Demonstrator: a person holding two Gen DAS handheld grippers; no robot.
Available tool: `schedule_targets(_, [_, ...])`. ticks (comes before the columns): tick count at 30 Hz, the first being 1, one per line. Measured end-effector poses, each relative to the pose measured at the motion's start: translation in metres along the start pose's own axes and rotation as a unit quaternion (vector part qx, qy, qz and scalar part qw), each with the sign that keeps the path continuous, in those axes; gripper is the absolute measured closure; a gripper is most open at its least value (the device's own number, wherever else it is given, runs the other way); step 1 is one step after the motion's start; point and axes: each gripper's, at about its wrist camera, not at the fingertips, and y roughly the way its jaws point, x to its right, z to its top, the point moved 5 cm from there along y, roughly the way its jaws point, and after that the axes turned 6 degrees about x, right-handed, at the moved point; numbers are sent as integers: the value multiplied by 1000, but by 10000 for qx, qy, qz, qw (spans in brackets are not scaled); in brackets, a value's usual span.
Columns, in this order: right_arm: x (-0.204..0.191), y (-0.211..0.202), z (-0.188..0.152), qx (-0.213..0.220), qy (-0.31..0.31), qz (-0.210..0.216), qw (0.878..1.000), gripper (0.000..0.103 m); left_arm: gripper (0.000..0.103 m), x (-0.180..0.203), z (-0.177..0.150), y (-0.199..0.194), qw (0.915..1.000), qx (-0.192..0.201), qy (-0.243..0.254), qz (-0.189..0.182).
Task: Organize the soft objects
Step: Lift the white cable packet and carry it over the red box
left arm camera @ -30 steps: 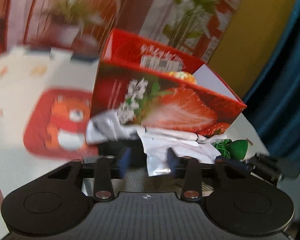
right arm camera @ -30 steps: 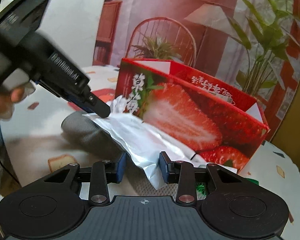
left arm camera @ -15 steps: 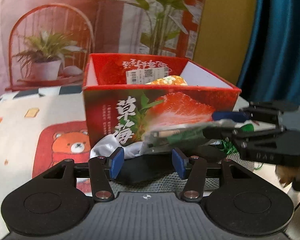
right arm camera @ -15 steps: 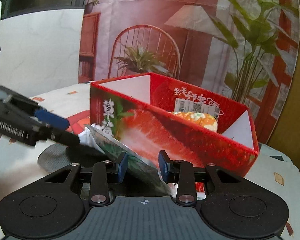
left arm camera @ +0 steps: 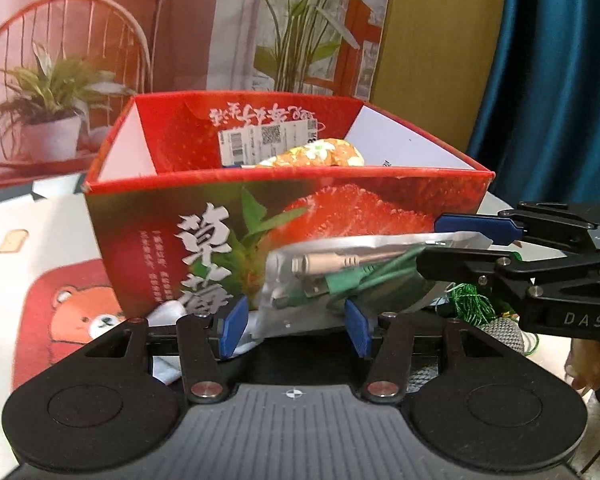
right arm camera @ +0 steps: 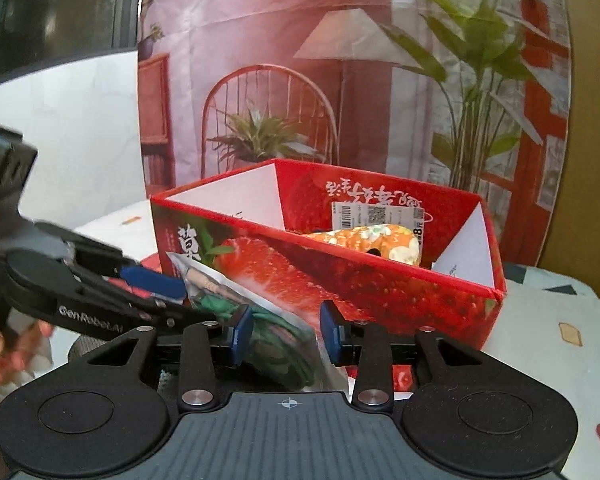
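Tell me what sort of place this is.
Probably a home tabletop staged for recording: a printed backdrop of a chair, lamp and plants hangs behind, a bear-patterned tablecloth covers the table, and a strawberry carton serves as the storage box.

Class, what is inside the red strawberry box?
An orange-and-white soft item shows above the box rim, beside a barcode label. The box floor is hidden by its front wall.
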Motion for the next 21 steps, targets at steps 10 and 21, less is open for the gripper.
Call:
schedule_targets(10, [25,-4,-6,256,725,10,9970,57,60,-5,-5,9,10000,-47,-69,26])
schedule_targets(21, [37,19,-25,-89,1132,-131,9934,75,68,-7,-1,10,9995,-42,-300,73])
